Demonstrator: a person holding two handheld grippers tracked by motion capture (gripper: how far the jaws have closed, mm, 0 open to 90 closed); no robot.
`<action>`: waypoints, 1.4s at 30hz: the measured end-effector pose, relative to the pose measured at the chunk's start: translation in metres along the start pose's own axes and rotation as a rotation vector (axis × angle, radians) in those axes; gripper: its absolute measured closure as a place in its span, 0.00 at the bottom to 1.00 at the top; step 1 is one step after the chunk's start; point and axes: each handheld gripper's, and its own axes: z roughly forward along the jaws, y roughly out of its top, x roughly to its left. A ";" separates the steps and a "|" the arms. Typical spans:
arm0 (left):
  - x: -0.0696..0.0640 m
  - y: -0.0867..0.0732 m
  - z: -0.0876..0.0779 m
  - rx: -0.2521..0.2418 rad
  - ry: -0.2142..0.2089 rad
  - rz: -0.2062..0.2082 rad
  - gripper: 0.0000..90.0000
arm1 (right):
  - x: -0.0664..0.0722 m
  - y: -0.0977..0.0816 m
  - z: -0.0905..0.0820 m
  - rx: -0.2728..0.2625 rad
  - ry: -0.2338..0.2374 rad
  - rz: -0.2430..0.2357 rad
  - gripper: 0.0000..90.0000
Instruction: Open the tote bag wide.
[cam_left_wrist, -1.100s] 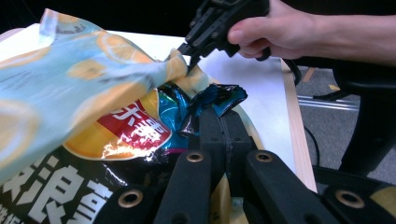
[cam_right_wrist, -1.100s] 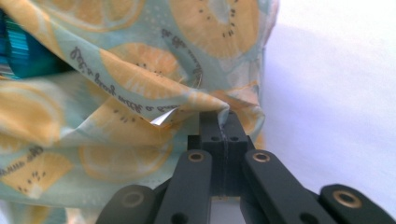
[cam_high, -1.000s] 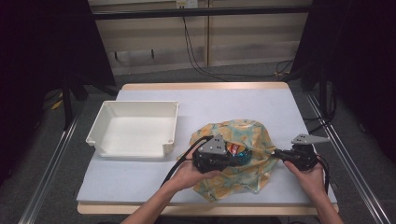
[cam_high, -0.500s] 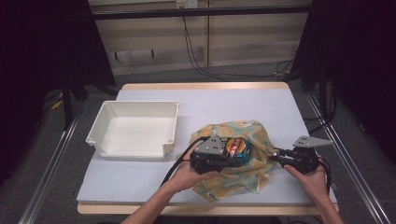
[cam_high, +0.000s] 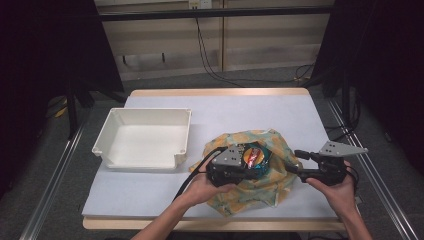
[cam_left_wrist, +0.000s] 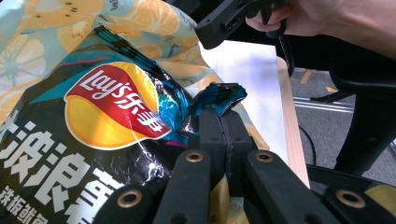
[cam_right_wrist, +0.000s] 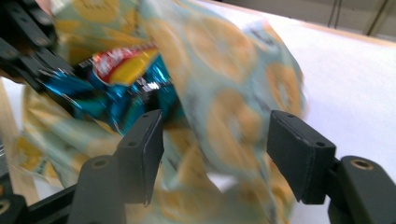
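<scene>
Grippers, two, hand-held, at the near edge of the table. Left gripper (cam_high: 239, 171): jaws pinched tight on a crimped corner of the crisps bag (cam_high: 253, 156), seen close in the left gripper view, where the foil corner (cam_left_wrist: 219, 95) bunches just above the two pressed-together pads. Right gripper (cam_high: 299, 164): jaws have just been opening and stand apart; in the right gripper view the patterned cloth (cam_right_wrist: 224, 93) lies beyond and between them, but the pads do not press on it.

Crisps bag: blue foil with a red-and-yellow logo, lying on the cloth right of the table's middle, partly wrapped by raised folds. Judged light, puffed with air, slippery, contents easily crushed; best taken by the flat sealed seam or a corner, as the left gripper has it, not across the belly.

Cloth (cam_high: 272, 145): soft, limp, orange-slice print on pale blue, crumpled under and around the bag. Judged to drape and drag with any pull; take a free hem on the right side.

White bin (cam_high: 145, 137): open-topped, apart from the cloth on the left, with bare mat between them.

Table mat (cam_high: 250, 110): open room behind the cloth and toward the far edge; near edge close under both hands, right edge just beside the right hand (cam_high: 340, 192).
</scene>
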 end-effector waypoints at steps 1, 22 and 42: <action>0.000 0.000 0.000 0.000 0.001 0.001 1.00 | 0.002 0.004 0.001 -0.003 0.008 -0.010 0.41; -0.010 -0.003 -0.005 0.012 -0.012 0.023 1.00 | -0.030 0.048 0.052 -0.015 0.078 0.026 1.00; -0.015 -0.004 -0.014 0.020 -0.061 0.051 1.00 | -0.102 0.035 0.110 0.088 -0.097 0.139 1.00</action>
